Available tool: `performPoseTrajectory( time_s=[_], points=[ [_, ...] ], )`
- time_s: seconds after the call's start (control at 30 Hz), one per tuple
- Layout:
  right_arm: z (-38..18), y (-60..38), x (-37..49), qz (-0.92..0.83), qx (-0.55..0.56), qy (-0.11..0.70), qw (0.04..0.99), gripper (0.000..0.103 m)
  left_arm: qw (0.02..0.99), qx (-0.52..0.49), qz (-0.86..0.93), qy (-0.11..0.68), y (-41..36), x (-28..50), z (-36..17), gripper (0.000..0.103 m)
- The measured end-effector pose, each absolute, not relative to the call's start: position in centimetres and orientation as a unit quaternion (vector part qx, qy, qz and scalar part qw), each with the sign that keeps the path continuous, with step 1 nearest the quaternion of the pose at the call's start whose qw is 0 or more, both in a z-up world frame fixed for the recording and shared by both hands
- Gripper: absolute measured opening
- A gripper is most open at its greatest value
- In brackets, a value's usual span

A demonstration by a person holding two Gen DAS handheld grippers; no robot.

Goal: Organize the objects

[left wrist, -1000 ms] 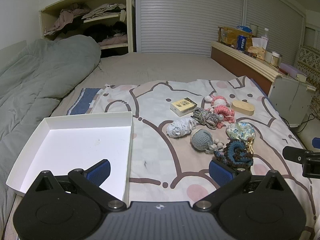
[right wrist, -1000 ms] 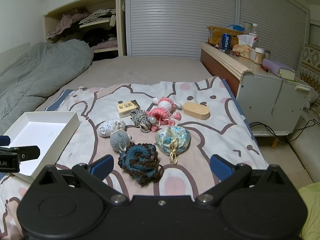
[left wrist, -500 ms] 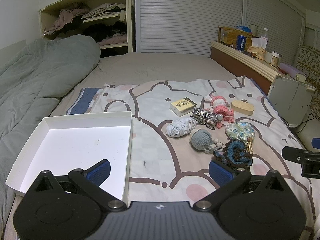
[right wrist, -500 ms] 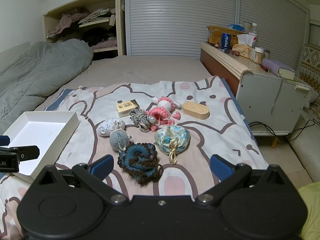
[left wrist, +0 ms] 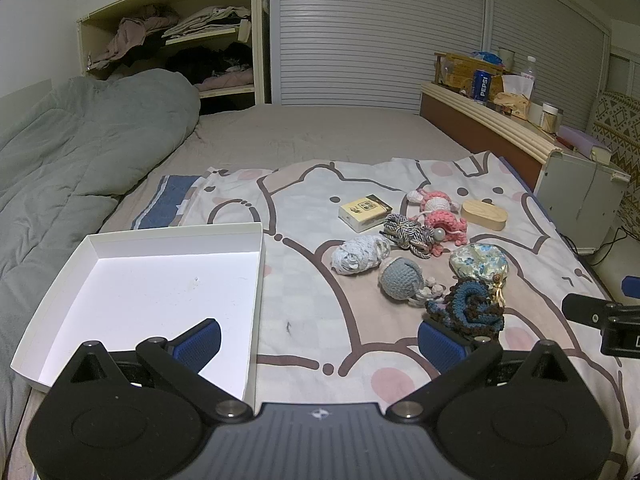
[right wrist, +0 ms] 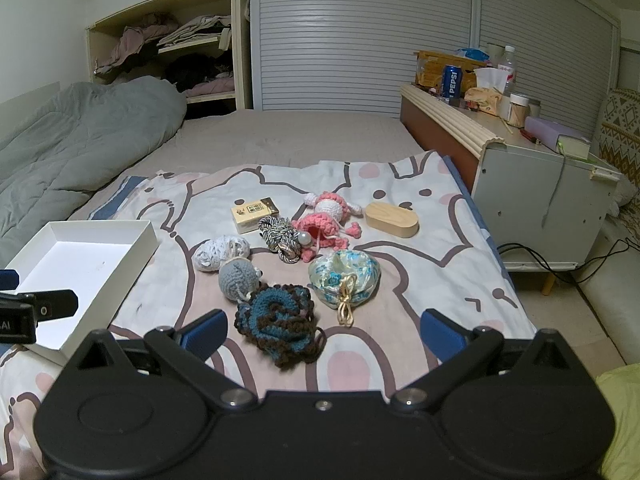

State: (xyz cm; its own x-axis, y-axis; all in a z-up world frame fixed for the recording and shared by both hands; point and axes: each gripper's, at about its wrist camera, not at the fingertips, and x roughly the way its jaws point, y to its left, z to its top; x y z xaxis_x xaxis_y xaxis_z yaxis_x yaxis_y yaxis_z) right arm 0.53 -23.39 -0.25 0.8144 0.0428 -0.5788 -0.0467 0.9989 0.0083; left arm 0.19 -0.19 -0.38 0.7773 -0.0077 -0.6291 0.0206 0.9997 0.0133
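A bed [left wrist: 320, 136] fills the scene, with a grey duvet [left wrist: 80, 148] bunched on its left and a cartoon-print sheet [right wrist: 400, 200] spread across the near half. On the sheet's left lies an open white box [left wrist: 256, 248], nothing inside it. To the right sits a cluster of small things: a floral pouch [right wrist: 345, 276], a blue-brown crochet piece [right wrist: 280, 320], a pink crochet toy [right wrist: 328, 220], an oval wooden case [right wrist: 392, 219], a grey crochet ball [right wrist: 238, 278], a white crochet bundle [right wrist: 220, 254], a striped cord knot [right wrist: 280, 236] and a yellow card box [right wrist: 254, 214]. The left gripper [left wrist: 320, 340] hovers over the box's near right corner, fingers wide apart. The right gripper [right wrist: 322, 332] hangs above the blue-brown piece, fingers spread, gripping nothing.
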Motion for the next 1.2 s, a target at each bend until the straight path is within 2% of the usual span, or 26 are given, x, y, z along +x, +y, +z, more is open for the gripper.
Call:
performPoseTrajectory(
  time_s=[1.2],
  points=[
    [-0.59, -23.52, 0.45, 0.023, -0.006, 0.308, 0.951, 0.103, 0.943, 0.010, -0.009, 0.334, -0.14, 0.18, -0.35, 0.103]
  ],
)
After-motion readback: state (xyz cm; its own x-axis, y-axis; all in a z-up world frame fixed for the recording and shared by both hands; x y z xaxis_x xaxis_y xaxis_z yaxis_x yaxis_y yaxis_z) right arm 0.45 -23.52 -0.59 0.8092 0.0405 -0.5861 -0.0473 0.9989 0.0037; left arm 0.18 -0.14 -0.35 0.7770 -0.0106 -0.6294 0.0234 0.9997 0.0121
